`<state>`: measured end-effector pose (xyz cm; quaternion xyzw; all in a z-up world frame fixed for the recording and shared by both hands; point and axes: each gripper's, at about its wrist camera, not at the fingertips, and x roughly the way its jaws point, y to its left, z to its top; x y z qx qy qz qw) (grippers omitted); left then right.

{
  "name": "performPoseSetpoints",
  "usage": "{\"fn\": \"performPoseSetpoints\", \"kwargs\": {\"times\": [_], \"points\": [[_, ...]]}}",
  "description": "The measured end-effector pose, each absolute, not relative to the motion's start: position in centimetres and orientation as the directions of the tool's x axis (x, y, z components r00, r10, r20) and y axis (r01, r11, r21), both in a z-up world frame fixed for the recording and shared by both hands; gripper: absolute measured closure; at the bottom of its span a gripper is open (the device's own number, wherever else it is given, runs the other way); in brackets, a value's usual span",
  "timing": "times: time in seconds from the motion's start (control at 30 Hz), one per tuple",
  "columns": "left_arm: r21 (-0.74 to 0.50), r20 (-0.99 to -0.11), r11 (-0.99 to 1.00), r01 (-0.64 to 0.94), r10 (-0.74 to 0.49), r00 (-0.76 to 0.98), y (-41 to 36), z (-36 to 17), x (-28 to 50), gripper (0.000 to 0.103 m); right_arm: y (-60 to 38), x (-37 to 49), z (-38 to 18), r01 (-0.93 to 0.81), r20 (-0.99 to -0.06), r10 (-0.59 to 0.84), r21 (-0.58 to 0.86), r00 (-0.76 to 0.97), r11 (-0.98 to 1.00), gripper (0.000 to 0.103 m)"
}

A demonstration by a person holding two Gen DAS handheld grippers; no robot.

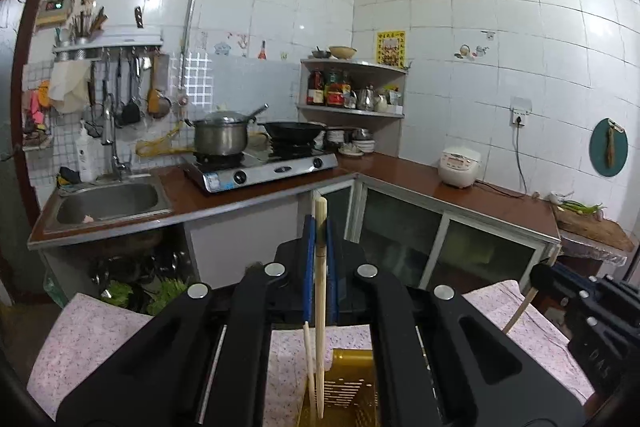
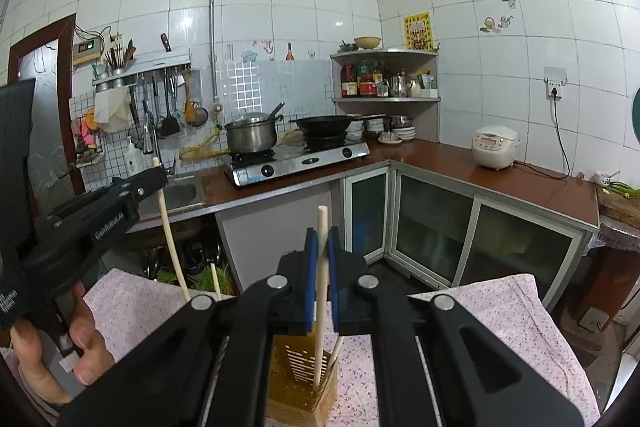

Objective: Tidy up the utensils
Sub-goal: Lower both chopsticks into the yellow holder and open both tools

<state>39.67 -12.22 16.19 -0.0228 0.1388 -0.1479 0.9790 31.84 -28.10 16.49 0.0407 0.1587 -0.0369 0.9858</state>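
Both tongs are clamped on chopsticks: the left tongs (image 1: 319, 227) pinch one pale chopstick (image 1: 320, 307) upright between their blue pads, and the right tongs (image 2: 323, 239) grip another chopstick (image 2: 321, 291) the same way. Each stick points down into the amber slotted utensil holder (image 2: 298, 367), which stands on a table covered with a pink floral cloth (image 2: 500, 311), just below the tongs. The lower ends appear already inside the holder's mouth, though how deep they reach cannot be told. A further stick (image 2: 335, 353) leans in the holder beside the right one, and a thinner one (image 1: 308, 351) shows beside the left. Behind, the brown counter (image 1: 400, 175) carries a gas stove (image 1: 260, 167) and a rice cooker (image 1: 459, 167). The step in hand looks like dropping the chopsticks into the holder. Next, each stick likely needs lowering until it is well seated, then the tongs should spread and lift straight up so nothing is dragged out or tips the holder.
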Motion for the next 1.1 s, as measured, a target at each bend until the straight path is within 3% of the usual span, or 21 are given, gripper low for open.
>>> {"fn": "performPoseSetpoints", "kwargs": {"times": [0.37, 0.77, 1.1], "points": [[-0.067, -0.319, 0.949, 0.308, -0.313, 0.894, -11.9, 11.6, 40.8, 0.099, -27.5, 32.8, 13.4, 0.069, -0.332, -0.049, 0.049, 0.942, 0.996, 0.097], [-0.043, -0.387, 0.945, 0.323, -0.314, 0.867, -11.7, 6.3, 41.4, 0.099, -28.3, 34.3, 7.3, 0.073, -0.41, -0.032, 0.084, 0.912, 0.994, 0.097], [-0.055, -0.387, 0.935, 0.351, -0.344, 0.855, -11.5, 4.2, 40.6, 0.098, -27.6, 33.4, 4.7, 0.098, -0.374, -0.054, 0.099, 0.926, 0.99, 0.097]]}}
